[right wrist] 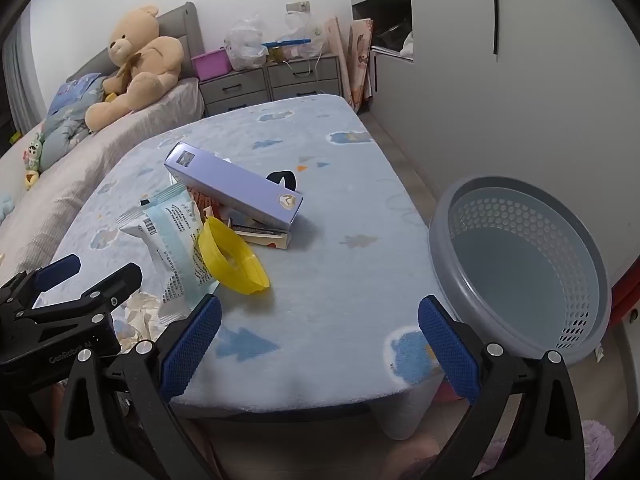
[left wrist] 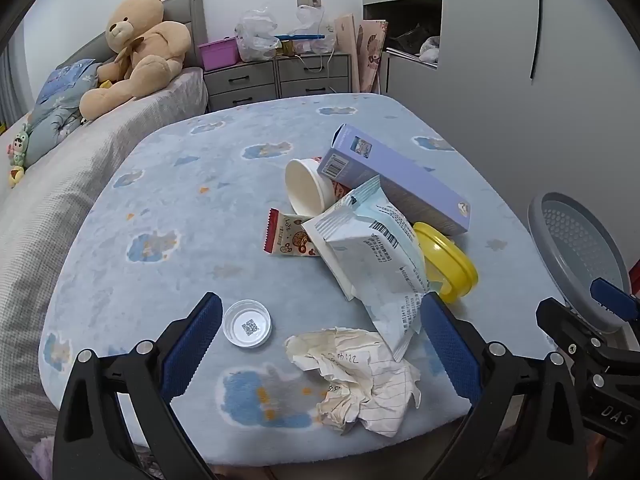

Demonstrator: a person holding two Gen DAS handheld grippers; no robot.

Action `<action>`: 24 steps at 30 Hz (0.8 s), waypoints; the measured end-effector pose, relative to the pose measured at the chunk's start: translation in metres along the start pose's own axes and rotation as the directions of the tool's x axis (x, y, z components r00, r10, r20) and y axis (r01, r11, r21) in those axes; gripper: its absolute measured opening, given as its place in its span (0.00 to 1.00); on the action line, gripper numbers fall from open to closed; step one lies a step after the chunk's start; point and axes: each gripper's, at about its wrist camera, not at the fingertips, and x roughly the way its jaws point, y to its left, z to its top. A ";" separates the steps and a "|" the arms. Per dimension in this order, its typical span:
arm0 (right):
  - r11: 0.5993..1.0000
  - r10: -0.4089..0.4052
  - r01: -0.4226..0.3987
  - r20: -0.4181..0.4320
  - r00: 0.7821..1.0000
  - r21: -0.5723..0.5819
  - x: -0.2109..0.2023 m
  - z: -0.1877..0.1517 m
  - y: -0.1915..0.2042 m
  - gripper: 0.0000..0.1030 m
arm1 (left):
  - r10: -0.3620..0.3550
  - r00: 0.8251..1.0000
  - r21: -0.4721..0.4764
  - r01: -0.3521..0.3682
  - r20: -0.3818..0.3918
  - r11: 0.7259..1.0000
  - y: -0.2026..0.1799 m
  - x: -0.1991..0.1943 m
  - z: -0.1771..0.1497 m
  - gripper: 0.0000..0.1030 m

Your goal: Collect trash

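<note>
Your left gripper [left wrist: 320, 340] and right gripper [right wrist: 320, 344] both gape wide, holding nothing. The trash lies heaped on the blue surface [left wrist: 180, 208]: a snack wrapper [left wrist: 286, 236] reading "LOVE", a crumpled paper [left wrist: 360, 376] (handwriting illegible), and a purple box [left wrist: 396, 176]. The grey basket [right wrist: 520, 264] stands beside the surface.

Crumpled paper [left wrist: 360, 376]; wrappers [left wrist: 376, 264] heaped beside grey basket [right wrist: 516, 268]

One box [left wrist: 394, 178], one cup [left wrist: 306, 190], two wrappers [left wrist: 380, 256].
</note>
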 end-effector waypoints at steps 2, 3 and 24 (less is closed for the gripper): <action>1.000 0.001 -0.001 0.000 1.000 0.000 0.000 0.000 0.000 0.94 | 0.002 1.000 0.001 -0.002 -0.002 1.000 0.000 0.000 0.000 0.92; 1.000 0.000 0.000 0.000 1.000 -0.001 0.000 0.000 0.000 0.94 | 0.000 1.000 0.000 0.000 -0.003 1.000 0.000 0.000 0.000 0.92; 1.000 0.001 -0.001 0.003 1.000 -0.005 0.001 0.000 -0.001 0.94 | 0.002 1.000 -0.004 -0.002 -0.007 1.000 0.000 -0.002 0.000 0.92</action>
